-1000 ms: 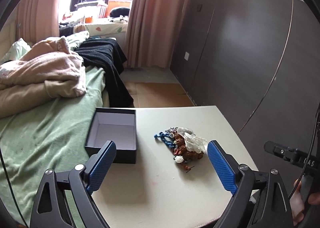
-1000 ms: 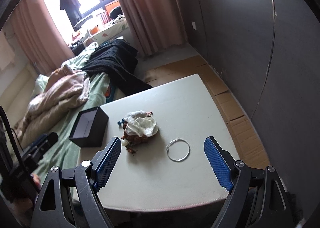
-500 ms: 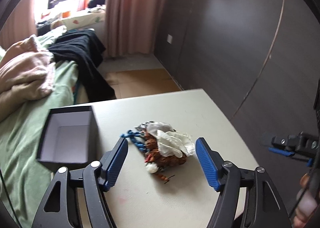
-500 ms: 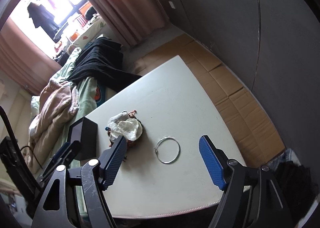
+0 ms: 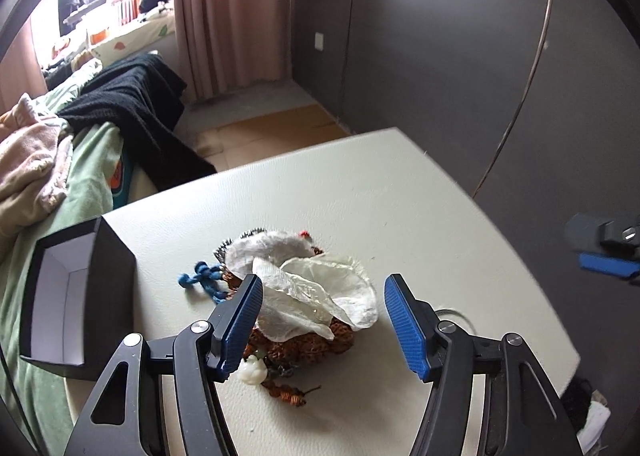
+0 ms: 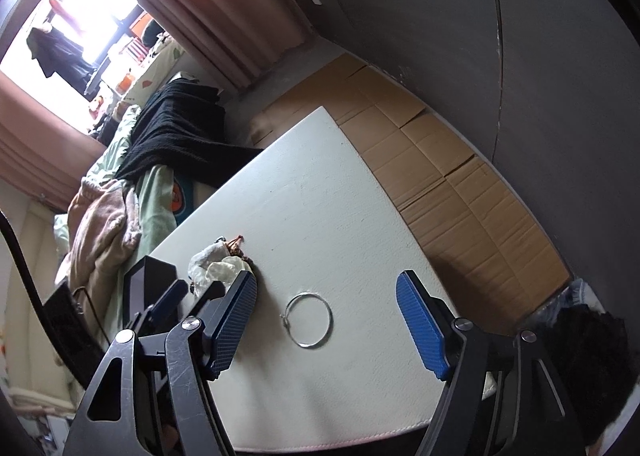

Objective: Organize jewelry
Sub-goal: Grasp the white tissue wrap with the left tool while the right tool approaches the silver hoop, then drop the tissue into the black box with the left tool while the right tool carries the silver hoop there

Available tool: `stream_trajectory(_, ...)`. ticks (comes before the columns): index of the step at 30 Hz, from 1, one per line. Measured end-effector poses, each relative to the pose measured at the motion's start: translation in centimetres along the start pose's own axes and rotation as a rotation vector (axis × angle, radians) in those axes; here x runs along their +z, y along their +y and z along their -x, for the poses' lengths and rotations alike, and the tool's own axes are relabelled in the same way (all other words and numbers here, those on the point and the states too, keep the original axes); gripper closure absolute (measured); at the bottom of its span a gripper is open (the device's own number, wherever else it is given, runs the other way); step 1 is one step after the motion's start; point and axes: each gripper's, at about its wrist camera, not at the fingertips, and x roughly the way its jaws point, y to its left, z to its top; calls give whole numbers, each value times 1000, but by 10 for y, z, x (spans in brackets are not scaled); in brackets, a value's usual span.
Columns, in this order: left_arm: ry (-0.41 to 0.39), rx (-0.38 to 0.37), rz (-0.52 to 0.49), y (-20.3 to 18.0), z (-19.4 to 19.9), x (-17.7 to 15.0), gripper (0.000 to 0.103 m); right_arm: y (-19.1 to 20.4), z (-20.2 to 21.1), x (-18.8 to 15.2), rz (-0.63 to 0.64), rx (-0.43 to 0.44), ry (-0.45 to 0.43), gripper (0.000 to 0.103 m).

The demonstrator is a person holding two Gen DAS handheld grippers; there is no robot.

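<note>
A jewelry pile [image 5: 308, 296] lies on the white table [image 5: 380, 196]: translucent white shell-like pieces on top, brown beads below, a blue cord [image 5: 202, 278] at its left, a white bead [image 5: 253, 370] in front. My left gripper [image 5: 323, 322] is open, its fingers on either side of the pile, just above it. An open black box [image 5: 76, 296] with a white inside stands at the left. A silver ring bangle [image 6: 308, 320] lies between the fingers of my open right gripper [image 6: 326, 326]. The pile also shows in the right wrist view [image 6: 218, 266].
A bed with green sheet [image 5: 52, 184], pink blanket and black cloth [image 5: 140, 104] borders the table's left. A dark wall [image 5: 460, 56] stands at the right. Flattened cardboard [image 6: 440, 160] covers the floor past the table's right edge. The right gripper's tip [image 5: 604, 252] shows at far right.
Both grippers have moved forward and down toward the table. The left now frames the jewelry pile closely; the right has closed in on the silver bangle. Nothing is held.
</note>
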Motion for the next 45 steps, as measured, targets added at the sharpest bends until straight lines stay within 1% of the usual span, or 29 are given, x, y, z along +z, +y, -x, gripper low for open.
stream_trajectory(1,14,5,-3,0,-5,0,42,0,-1,1,2,-8,-1,29)
stream_trajectory(2,26,13,-7,0,-10,-1,50,0,-1,3,5,-15,-2,29)
stream_trajectory(3,32,23,-13,0,-13,0,54,-1,-2,3,7,-16,-2,29)
stream_trajectory(4,35,33,-19,0,-16,0,63,0,-3,5,9,-16,0,29)
stream_trajectory(5,41,46,-32,0,-18,0,78,0,-4,5,10,-15,2,29)
stream_trajectory(6,47,65,-41,2,-19,0,88,0,-5,6,11,-14,4,29)
stream_trajectory(7,53,80,-40,4,-20,0,100,1,-6,6,15,-15,6,29)
stream_trajectory(8,52,70,-26,8,-19,1,100,3,-7,6,19,-17,8,29)
stream_trajectory(9,43,33,2,14,-16,2,101,5,-9,6,30,-19,11,29)
stream_trajectory(10,34,13,20,19,-11,3,102,7,-11,6,46,-22,18,29)
stream_trajectory(12,-7,5,41,24,2,7,102,10,-16,4,65,-28,34,29)
stream_trajectory(14,-45,-14,68,33,17,9,102,12,-21,1,79,-27,52,35)
stream_trajectory(16,-64,-19,87,38,27,9,102,15,-29,-2,96,-34,80,40)
stream_trajectory(23,-119,-29,128,53,53,11,102,33,-66,-18,197,-82,193,40)
stream_trajectory(26,-131,-27,141,59,61,8,102,39,-76,-25,233,-118,221,40)
stream_trajectory(29,-143,-17,152,66,70,5,102,44,-85,-30,237,-140,247,40)
stream_trajectory(31,-147,-21,168,73,75,3,102,48,-88,-33,248,-159,251,40)
stream_trajectory(34,-160,-21,186,82,86,-1,102,57,-92,-39,302,-228,235,40)
stream_trajectory(39,-189,-17,204,93,104,-6,102,66,-96,-46,351,-306,224,40)
stream_trajectory(41,-199,-11,210,98,109,-8,102,70,-97,-49,385,-342,211,45)
stream_trajectory(42,-202,-7,214,101,111,-8,102,72,-96,-50,399,-353,204,51)
stream_trajectory(45,-212,6,234,110,116,-11,102,70,-92,-49,395,-334,200,52)
